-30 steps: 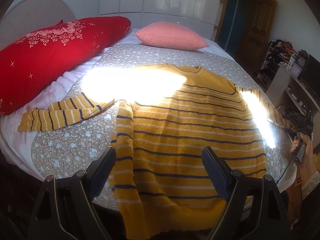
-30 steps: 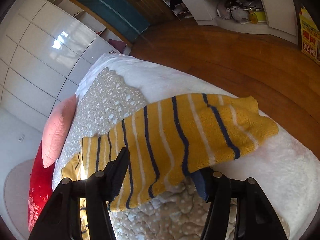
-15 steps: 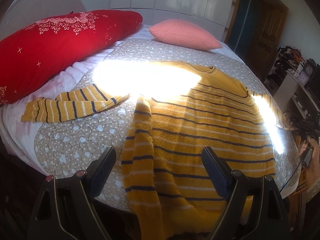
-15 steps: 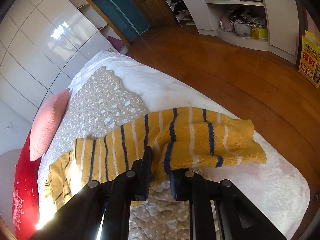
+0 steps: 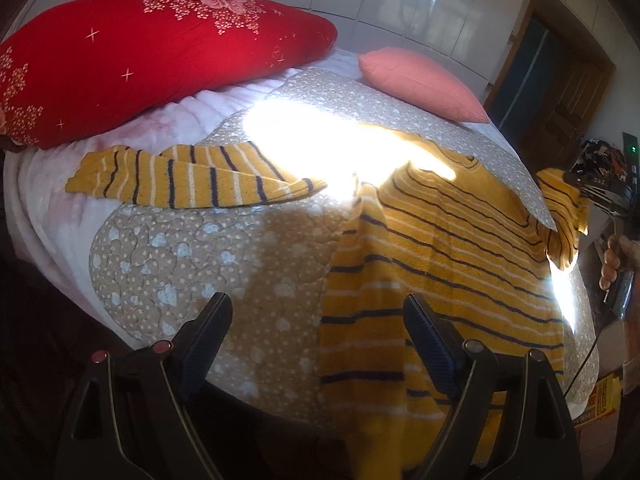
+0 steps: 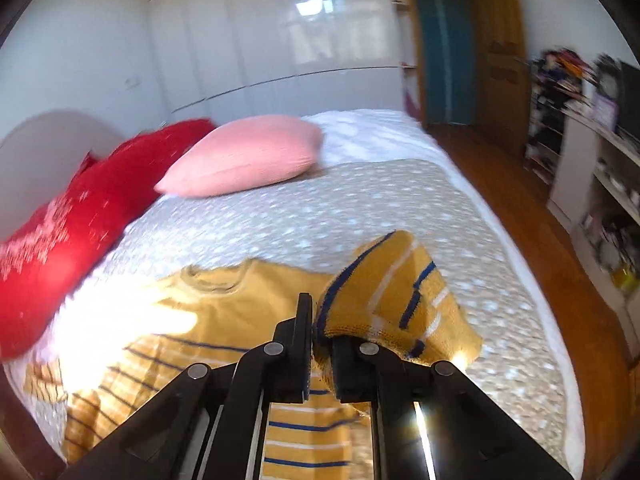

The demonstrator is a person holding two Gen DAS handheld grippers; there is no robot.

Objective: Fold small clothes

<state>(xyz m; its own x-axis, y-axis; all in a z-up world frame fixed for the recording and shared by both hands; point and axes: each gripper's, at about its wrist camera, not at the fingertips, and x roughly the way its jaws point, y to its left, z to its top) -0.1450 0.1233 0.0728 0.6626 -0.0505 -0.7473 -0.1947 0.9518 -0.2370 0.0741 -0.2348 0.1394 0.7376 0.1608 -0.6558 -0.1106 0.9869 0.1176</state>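
Observation:
A yellow sweater (image 5: 436,264) with dark blue and white stripes lies flat on the bed's dotted quilt (image 5: 224,264). Its left sleeve (image 5: 188,178) stretches out towards the red pillow. My left gripper (image 5: 316,344) is open and empty, low over the quilt beside the sweater's left edge. My right gripper (image 6: 320,344) is shut on the right sleeve (image 6: 396,300) and holds it lifted above the sweater's body (image 6: 224,312). That gripper and the raised sleeve also show at the right of the left wrist view (image 5: 564,216).
A red pillow (image 5: 132,60) and a pink pillow (image 5: 420,80) lie at the head of the bed. White wardrobes (image 6: 280,32) stand behind. A wooden floor (image 6: 560,264), a door (image 6: 444,48) and cluttered shelves (image 6: 592,152) are to the right.
My right gripper closed on the right sleeve, lifted it and swung it in over the sweater. My left gripper, still open, moved left towards the left sleeve.

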